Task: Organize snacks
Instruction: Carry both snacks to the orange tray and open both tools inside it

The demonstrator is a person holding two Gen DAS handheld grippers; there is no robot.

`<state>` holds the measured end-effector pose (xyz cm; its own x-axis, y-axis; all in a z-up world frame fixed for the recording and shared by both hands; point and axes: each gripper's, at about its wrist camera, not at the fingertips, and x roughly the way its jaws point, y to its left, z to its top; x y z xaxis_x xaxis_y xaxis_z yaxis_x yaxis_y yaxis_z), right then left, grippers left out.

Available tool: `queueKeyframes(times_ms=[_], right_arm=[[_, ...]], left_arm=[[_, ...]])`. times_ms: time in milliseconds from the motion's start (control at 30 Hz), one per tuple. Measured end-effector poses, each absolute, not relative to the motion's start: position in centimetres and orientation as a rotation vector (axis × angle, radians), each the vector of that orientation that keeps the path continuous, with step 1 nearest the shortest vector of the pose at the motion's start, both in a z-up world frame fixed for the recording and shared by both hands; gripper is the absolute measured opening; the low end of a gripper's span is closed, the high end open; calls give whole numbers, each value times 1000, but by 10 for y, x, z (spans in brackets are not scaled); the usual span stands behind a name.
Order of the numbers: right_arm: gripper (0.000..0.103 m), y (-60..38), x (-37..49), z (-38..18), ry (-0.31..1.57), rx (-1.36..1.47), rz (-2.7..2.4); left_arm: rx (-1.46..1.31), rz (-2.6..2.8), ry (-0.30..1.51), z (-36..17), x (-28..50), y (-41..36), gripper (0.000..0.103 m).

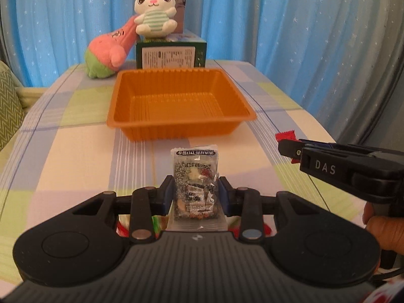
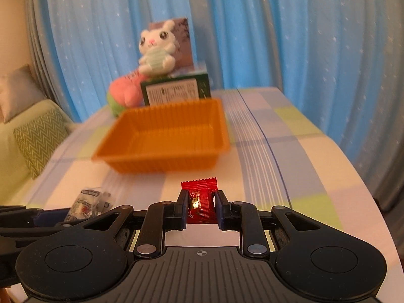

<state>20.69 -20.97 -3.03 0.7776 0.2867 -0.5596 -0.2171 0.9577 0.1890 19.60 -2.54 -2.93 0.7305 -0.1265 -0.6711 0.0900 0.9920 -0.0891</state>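
My left gripper (image 1: 196,192) is shut on a clear snack packet (image 1: 194,176) with dark print, held upright above the checked tablecloth. The same packet (image 2: 91,203) shows at the lower left of the right wrist view, in the left gripper's fingers. My right gripper (image 2: 201,205) is shut on a small red candy packet (image 2: 200,199); in the left wrist view that gripper (image 1: 285,146) comes in from the right with the red wrapper (image 1: 285,135) poking out. An orange plastic tray (image 1: 126,123) (image 2: 106,156) stands empty just beyond both grippers.
Behind the tray stand a green box (image 1: 171,55), a white plush rabbit (image 1: 154,10) on it, and a pink and green plush (image 1: 108,53). Blue starred curtains hang behind the table (image 1: 63,139). A cushion (image 2: 38,139) lies off the left edge. Red and green wrappers (image 1: 156,223) show under my left gripper.
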Motion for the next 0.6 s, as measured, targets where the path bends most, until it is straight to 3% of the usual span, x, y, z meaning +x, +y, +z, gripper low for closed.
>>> queueKeyframes(times_ms=[600], right_arm=[[22,-174,369,-48,607,186,291]], left_arm=[[-153,-55,689,-45,346,36,33]])
